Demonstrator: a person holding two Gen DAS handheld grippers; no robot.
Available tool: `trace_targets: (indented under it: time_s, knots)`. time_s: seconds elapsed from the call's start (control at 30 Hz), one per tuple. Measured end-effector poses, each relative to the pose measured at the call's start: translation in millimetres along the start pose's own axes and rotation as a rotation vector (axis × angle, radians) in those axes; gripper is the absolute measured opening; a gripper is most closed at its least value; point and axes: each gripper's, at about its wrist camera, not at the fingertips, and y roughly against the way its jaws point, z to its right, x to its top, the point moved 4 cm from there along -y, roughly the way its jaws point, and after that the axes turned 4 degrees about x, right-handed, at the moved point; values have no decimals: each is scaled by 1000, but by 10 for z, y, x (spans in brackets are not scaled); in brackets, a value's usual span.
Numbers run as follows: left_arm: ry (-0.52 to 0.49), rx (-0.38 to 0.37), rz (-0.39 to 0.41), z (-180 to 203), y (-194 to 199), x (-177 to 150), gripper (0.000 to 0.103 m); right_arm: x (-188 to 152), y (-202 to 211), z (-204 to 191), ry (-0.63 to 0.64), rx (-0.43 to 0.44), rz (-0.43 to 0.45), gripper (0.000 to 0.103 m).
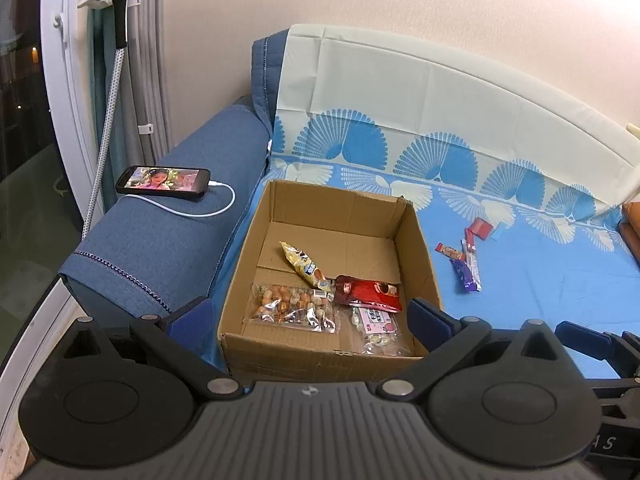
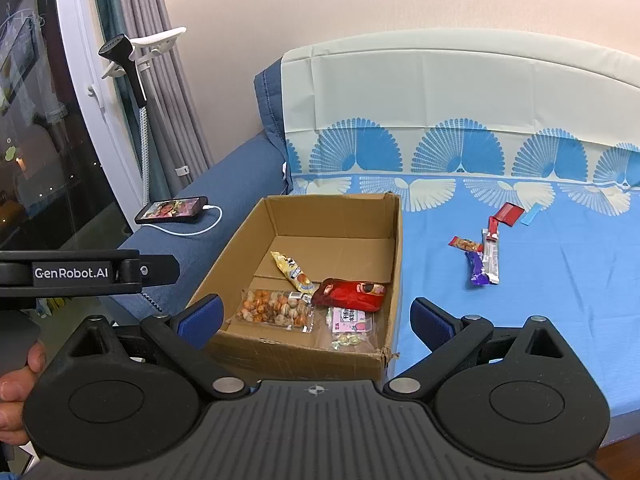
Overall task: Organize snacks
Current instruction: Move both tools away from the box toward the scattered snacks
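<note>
An open cardboard box [image 1: 416,240] [image 2: 394,248] sits on the blue sofa cover. Inside lie a clear bag of mixed nuts [image 1: 292,308] [image 2: 276,307], a yellow snack pack [image 1: 306,266] [image 2: 292,270], a red pouch [image 1: 368,292] [image 2: 350,293] and a clear candy bag [image 1: 378,328] [image 2: 352,326]. Several small wrapped bars lie loose on the cover right of the box: purple [image 1: 464,276] [image 2: 478,268], white [image 1: 472,260] [image 2: 491,254] and red [image 1: 482,227] [image 2: 509,214]. My left gripper [image 1: 308,322] is open and empty over the box's near edge. My right gripper [image 2: 316,322] is open and empty just before the box.
A phone [image 1: 164,182] [image 2: 172,209] on a white charging cable lies on the blue armrest [image 1: 168,248], left of the box. A garment steamer on its hose [image 1: 116,20] stands by the window at the far left. The sofa backrest [image 1: 420,92] rises behind.
</note>
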Motion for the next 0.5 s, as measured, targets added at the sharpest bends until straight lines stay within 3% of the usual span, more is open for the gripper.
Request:
trace_targets:
  time_s: [0.5]
  knots:
    - [-27,6,-28,70,-132,23,103,-26,-86,88,-34,2,-24,100]
